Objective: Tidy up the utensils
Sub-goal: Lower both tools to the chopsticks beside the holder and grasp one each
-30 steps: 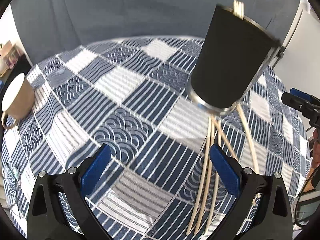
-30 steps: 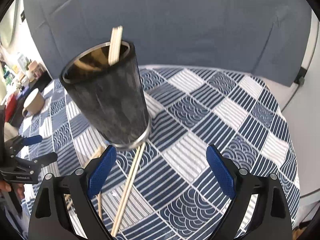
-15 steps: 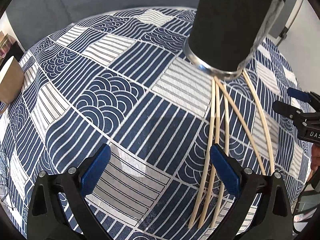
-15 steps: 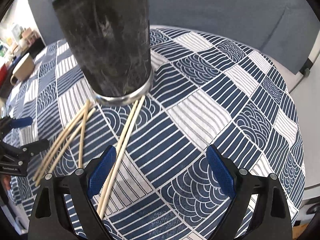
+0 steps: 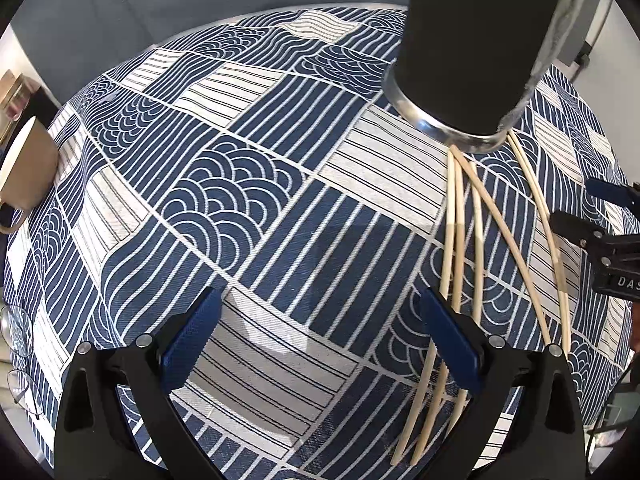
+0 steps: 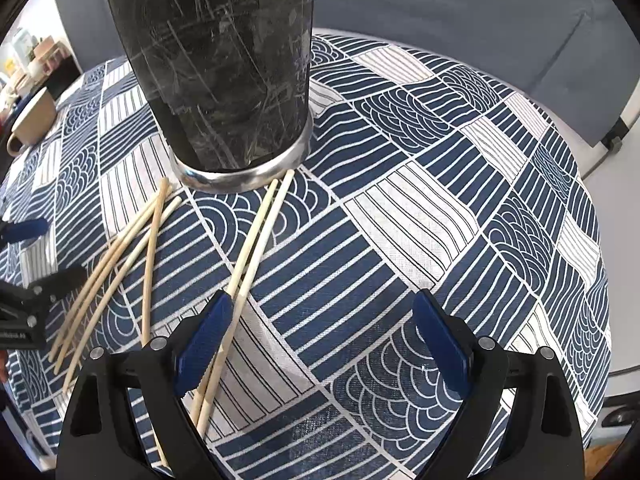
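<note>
Overhead, both claws hung spread wide above a table draped in a blue-and-white patterned tablecloth (image 5: 256,208), and neither held anything. The left gripper (image 5: 320,344) showed its blue pads (image 5: 192,340) far apart over bare cloth, while its right-hand pad sat just above the near ends of a loose bunch of chopsticks (image 5: 460,248). Those pale wooden sticks lay flat on the cloth, fanning out from the base of a tall dark utensil holder (image 5: 476,48) that stood upright near the far side of the table, its silver bottom rim touching the cloth. From the right wrist view, the right gripper (image 6: 320,340) was equally wide, with one blue pad (image 6: 204,340) lying over a pair of chopsticks (image 6: 256,240) that ran from the holder (image 6: 224,68) toward the camera; four more sticks (image 6: 120,264) lay splayed further left. The tip of the other gripper showed at the edge of each view, beside the sticks. A beige mug (image 5: 24,176) stood at the left edge of the table, well apart from the holder. Whether any sticks were inside the holder could not be told, its mouth being out of frame.
</note>
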The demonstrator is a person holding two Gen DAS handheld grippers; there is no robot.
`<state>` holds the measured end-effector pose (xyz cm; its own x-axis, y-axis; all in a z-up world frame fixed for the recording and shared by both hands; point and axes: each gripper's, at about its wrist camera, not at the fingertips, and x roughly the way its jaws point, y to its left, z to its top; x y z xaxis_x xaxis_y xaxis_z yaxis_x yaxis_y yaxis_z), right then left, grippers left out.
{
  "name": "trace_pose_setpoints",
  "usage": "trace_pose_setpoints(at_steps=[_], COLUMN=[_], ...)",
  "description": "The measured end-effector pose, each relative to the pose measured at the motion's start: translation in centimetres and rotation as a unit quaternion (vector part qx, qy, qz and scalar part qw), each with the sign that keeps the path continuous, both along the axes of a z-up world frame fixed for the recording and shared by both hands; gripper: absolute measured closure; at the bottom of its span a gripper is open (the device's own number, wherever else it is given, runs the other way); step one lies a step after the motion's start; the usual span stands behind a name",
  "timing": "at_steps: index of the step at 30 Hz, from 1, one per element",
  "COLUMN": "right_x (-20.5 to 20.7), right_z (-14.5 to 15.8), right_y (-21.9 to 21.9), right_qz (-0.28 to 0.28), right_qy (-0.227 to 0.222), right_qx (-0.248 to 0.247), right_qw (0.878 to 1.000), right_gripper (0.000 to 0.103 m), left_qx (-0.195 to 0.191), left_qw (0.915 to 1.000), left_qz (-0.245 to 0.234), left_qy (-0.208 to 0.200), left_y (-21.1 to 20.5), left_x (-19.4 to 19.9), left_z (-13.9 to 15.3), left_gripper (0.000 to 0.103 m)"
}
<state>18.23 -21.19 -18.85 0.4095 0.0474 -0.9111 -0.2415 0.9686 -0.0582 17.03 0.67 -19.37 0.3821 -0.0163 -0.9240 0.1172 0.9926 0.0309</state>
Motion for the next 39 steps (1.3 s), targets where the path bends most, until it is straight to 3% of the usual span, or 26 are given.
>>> trace_pose_setpoints(at_steps=[5,10,19,32,34,36,39], right_x=[0.1,0.1,0.4,0.4,0.1,-0.2,-0.4], right_z=[0.0,-0.3,-1.0,-1.3,-1.1,-0.7,-0.2], right_y=[-0.4,-0.5,-1.2,-1.5,-1.6,-1.9,-2.7], right_qz=[-0.01,-0.025,-0.073,-0.06,-0.056,-0.052,-0.049], right_qy=[0.002,0.01,0.044,0.06,0.056,0.051,0.048], right_qx=[0.006,0.012,0.025,0.02,0.02,0.021,0.021], right_qw=[1.0,1.0,0.996,0.996,0.997,0.997,0.997], right_gripper=[0.016,0.015,0.011,0.012,0.018,0.036,0.057], left_qx=[-0.019,0.006,0.004,0.005,0.005,0.003,0.001], left_qw=[0.9998,0.9997,0.9999,0.9996,0.9996,0.9997,0.9999], left_qz=[-0.002,-0.024,-0.013,-0.021,-0.018,-0.016,-0.008], left_qy=[-0.011,-0.005,0.002,0.019,0.02,0.015,0.008], left_y=[-0.3,-1.3,-1.0,-0.4,-0.2,0.1,0.8], left_x=[-0.3,-0.2,0.1,-0.4,-0.6,-1.2,-1.6], left_z=[0.8,0.4,-0.2,-0.3,-0.3,-0.1,0.4], left_gripper=[0.006,0.006,0.005,0.004,0.005,0.007,0.023])
